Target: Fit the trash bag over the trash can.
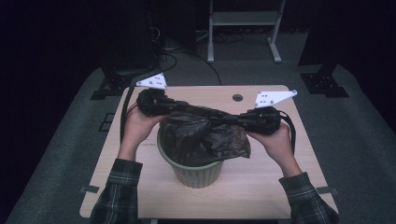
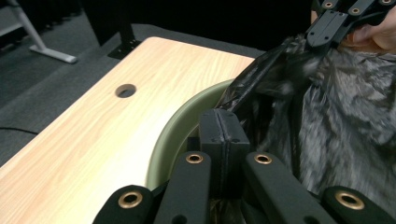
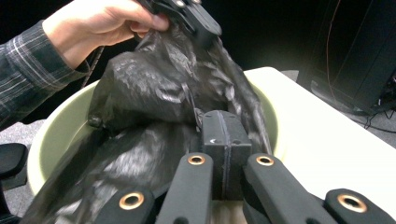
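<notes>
The left tool (image 1: 198, 108) has its jaws pressed together on a fold of the black bin bag (image 1: 205, 135); in the left gripper view the two pads meet flat with the thin plastic pinched between them, just above the rim of the green bin (image 2: 170, 140). The right tool (image 1: 229, 117) is likewise clamped tight on the bag's edge, its pads closed with a strand of plastic caught at their tip in the right gripper view. Each tool is held in one of the person's hands, the left hand (image 1: 140, 123) and the right hand (image 1: 275, 140), coming in from either side so that the two tool tips lie near each other over the bin's mouth. The bag hangs crumpled between them, bunched over and partly inside the pale green ribbed bin, spilling over its right-hand rim in the high view. The bin stands upright near the middle of the light wooden surface (image 1: 140, 196), whose far edge has a round cable hole (image 1: 237, 98).
</notes>
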